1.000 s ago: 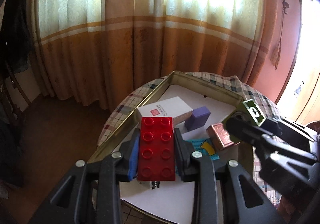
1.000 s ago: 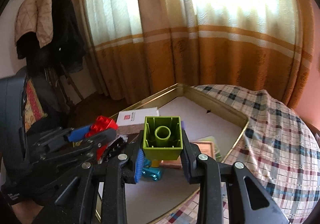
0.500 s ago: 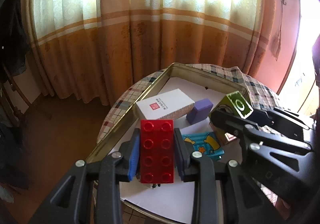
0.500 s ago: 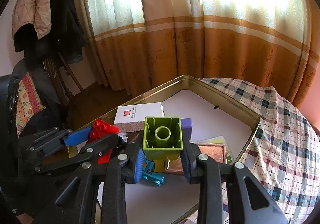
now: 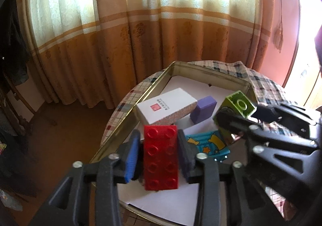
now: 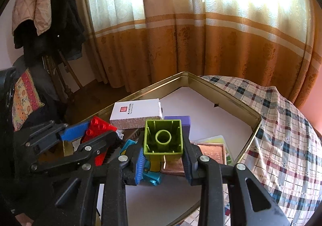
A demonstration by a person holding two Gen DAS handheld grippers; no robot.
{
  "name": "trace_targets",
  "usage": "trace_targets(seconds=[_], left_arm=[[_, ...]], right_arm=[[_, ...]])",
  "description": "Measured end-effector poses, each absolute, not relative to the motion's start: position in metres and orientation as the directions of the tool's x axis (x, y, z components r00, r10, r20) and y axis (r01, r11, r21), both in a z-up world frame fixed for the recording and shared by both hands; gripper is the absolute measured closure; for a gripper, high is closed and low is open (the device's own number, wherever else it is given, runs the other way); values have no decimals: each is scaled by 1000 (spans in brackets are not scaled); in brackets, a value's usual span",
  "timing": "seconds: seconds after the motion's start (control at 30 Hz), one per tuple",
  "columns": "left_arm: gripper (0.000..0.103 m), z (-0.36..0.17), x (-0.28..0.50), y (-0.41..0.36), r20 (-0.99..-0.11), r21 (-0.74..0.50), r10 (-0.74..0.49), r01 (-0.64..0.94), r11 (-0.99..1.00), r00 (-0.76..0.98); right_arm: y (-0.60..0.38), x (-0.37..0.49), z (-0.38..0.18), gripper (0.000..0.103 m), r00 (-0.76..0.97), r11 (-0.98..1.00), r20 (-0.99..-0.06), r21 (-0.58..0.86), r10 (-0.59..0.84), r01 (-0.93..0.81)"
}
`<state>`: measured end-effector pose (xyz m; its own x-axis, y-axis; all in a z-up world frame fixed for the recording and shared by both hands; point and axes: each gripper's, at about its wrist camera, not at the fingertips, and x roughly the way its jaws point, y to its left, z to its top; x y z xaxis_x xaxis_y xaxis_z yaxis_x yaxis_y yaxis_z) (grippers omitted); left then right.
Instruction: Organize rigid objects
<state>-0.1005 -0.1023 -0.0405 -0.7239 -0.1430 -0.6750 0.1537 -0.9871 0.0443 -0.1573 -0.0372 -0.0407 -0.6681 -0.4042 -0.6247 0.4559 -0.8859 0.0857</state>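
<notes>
A red eight-stud brick [image 5: 161, 155] sits between the jaws of my left gripper [image 5: 158, 137], which are opening. A gap shows beside the blue pad and the brick looks blurred. My right gripper [image 6: 163, 145] grips a green hollow brick [image 6: 163, 137] above the tray. Its jaws are starting to open, and the pads still lie against the brick's sides. Both grippers hover over the near part of a gold tin tray [image 6: 221, 93]. The right gripper [image 5: 237, 114] with the green brick [image 5: 237, 105] shows at the right of the left wrist view. The left gripper [image 6: 96, 131] appears at the left of the right wrist view.
In the tray lie a white box [image 5: 167, 105], a purple block [image 5: 203, 109], a teal toy piece [image 5: 207, 143] and a copper tin [image 6: 211, 151]. The tray rests on a plaid tablecloth [image 6: 281, 125]. Curtains hang behind, and a chair with coats [image 6: 46, 24] stands at the left.
The left jaws have spread and a gap has opened beside the red brick, which has slipped slightly lower. The green brick stays in place between the right jaws.
</notes>
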Motion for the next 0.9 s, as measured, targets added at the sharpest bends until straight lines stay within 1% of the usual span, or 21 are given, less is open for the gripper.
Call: trace_targets(seconds=[0.03,0.07,0.1,0.13,0.17,0.3,0.4,0.47,0.53,0.8,0.9], left_arm=[[40,-43,-102,-102,-682,52,-148,155,-987,-716],[32,-44,-102,-102,-685,59,-154,156,-986,-712],[23,-45,-100,-101,-676,72,-170,166,-984,-717],[17,-45,-98,-99,-668,79,-179,170,-982,-723],[16,-45,-97,-97,-661,85,-183,169,-982,-728],[13,-41,-91,-93,-642,89,-193,178,-980,-742],[0,-32,-80,-96,-608,69,-213,216,-974,-764],[0,-25,-71,-101,-583,67,-245,255,-965,-775],[0,-20,-66,-107,-579,48,-241,263,-964,-779],[0,-9,-55,-115,-579,31,-248,283,-959,-777],[0,-9,-55,-115,-584,29,-244,281,-959,-774]], right_arm=[[-34,-157,-40,46,-677,-893,-620,87,-396,442],[-27,-157,-38,24,-690,-899,-607,102,-395,426],[-22,-156,-36,19,-703,-904,-591,113,-395,413],[-18,-155,-34,18,-713,-907,-579,121,-394,403],[-17,-154,-33,18,-715,-907,-576,124,-396,403],[-12,-141,-23,18,-743,-909,-540,119,-396,399],[-4,-125,-14,18,-777,-917,-496,120,-387,379],[0,-114,-7,18,-801,-925,-469,119,-373,361],[3,-108,-2,16,-808,-924,-454,125,-376,360],[-10,-93,5,15,-793,-906,-445,121,-415,406],[-13,-94,1,15,-788,-905,-457,114,-413,409]])
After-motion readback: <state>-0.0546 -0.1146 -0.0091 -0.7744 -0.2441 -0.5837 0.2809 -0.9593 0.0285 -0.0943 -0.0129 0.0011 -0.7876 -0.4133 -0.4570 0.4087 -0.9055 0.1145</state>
